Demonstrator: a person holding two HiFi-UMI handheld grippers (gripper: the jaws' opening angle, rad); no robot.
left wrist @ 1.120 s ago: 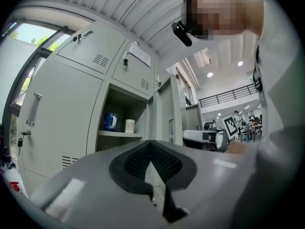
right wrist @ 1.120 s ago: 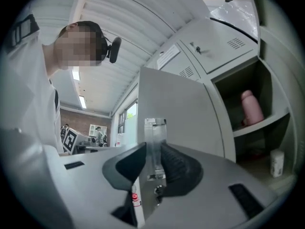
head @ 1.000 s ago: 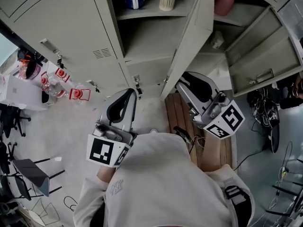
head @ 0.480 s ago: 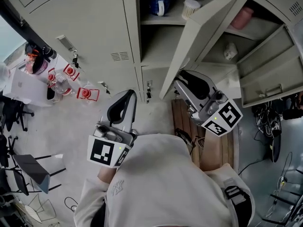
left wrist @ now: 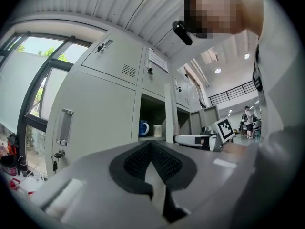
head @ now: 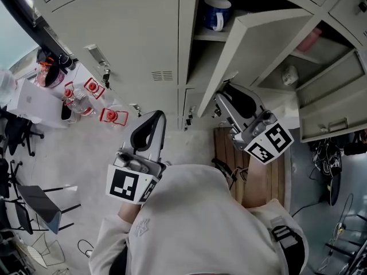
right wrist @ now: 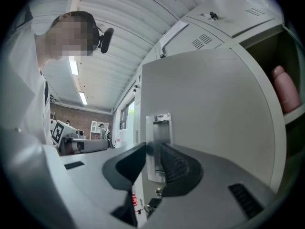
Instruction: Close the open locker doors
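My right gripper (right wrist: pixel 153 149) is clamped on the recessed metal handle (right wrist: pixel 159 128) of the tall grey steel locker door (head: pixel 264 39). One finger sits on each side of the handle plate, the jaws partly apart with the plate filling the gap. That door stands half open, angled out from the bank of grey lockers.

My left gripper (left wrist: pixel 152 147) hangs to the left of that door, in front of a closed locker front and clear of it. Its two fingertips meet and it holds nothing.

I count two open doors: the one I hold, and a second, shorter grey door (head: pixel 335 105) to its right, swung wide. In the open compartment just left of the held door, one shelf carries one blue mug (head: pixel 217 13) and one pale cup (left wrist: pixel 157 130) beside it. To the right of the held door, one pink object (head: pixel 312 38) sits on an upper shelf and one small white object (head: pixel 289 74) on the shelf below. Far to the door's left, three red-capped clear containers (head: pixel 92 87) stand close together.
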